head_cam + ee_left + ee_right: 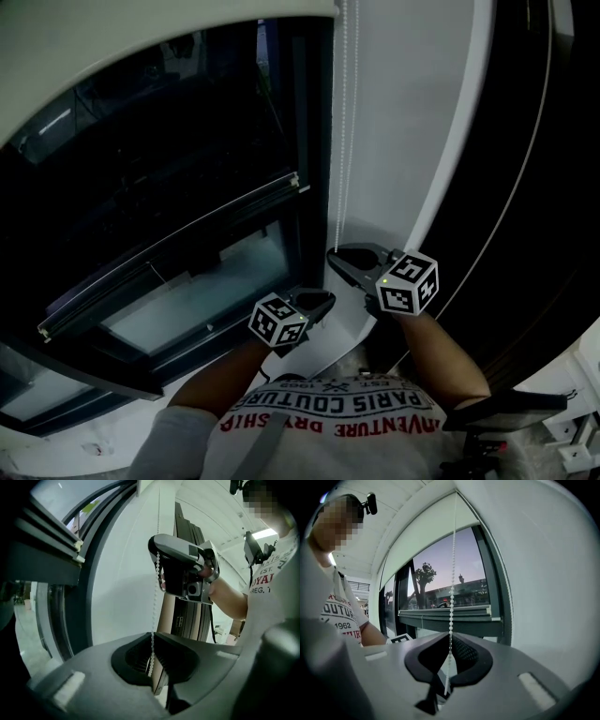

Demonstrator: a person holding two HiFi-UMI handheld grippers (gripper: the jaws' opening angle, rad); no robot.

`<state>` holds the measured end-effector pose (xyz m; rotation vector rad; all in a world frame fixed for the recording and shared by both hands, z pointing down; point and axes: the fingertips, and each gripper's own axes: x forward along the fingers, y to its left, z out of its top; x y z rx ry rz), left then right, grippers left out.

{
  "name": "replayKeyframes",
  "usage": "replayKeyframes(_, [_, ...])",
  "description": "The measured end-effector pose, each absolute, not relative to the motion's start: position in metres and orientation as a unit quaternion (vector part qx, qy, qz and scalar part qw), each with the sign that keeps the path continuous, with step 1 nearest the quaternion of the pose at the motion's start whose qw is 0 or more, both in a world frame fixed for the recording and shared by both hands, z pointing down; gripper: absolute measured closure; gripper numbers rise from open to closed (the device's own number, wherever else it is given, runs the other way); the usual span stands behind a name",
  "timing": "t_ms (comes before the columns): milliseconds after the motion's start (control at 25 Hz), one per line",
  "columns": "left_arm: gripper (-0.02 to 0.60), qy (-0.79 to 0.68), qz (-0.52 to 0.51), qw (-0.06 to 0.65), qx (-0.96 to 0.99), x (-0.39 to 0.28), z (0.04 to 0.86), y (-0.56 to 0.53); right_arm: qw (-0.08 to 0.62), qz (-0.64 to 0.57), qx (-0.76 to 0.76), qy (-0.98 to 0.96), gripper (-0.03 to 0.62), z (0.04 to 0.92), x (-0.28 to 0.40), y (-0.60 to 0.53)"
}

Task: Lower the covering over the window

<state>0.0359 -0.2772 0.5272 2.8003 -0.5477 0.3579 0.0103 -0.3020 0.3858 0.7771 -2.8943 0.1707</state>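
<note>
At upper left of the head view, the white covering (141,47) curves across the top of the window (141,187); only the uppermost glass is covered, and the dark pane below is bare. The right gripper view agrees: the covering (426,531) hangs above open glass with a tree and dusk sky behind it. A grey crossbar (187,248) runs across the window lower down. Centre low in the head view is the left gripper (328,298), its marker cube toward the person. In its own view the left gripper (152,634) has its jaws pressed together on the bead chain (154,597), which passes on down through the hollow behind the tips. The bead chain (342,112) hangs straight from the top centre of the head view, beside the window frame. Just right of it and higher is the right gripper (333,255). In its own view the right gripper (451,635) likewise pinches the bead chain (452,573). Whether both hold the same strand, I cannot tell. Right of the chain is a plain white wall (403,131).
</note>
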Motion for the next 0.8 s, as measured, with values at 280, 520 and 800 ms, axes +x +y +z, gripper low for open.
replayKeyframes(280, [0.56, -0.181, 0.168, 0.179, 0.952, 0.034, 0.599, -0.261, 0.116, 0.101, 0.271, -0.95, 0.576, 0.465, 0.012, -0.3])
replayKeyframes(520, [0.558, -0.181, 0.178, 0.196, 0.947, 0.032, 0.628, -0.246, 0.107, 0.133, 0.277, -0.946, 0.576, 0.497, 0.012, -0.293])
replayKeyframes(800, [0.55, -0.188, 0.176, 0.193, 0.947, 0.027, 0.623, -0.247, 0.104, 0.14, 0.277, -0.945, 0.577, 0.498, 0.012, -0.293])
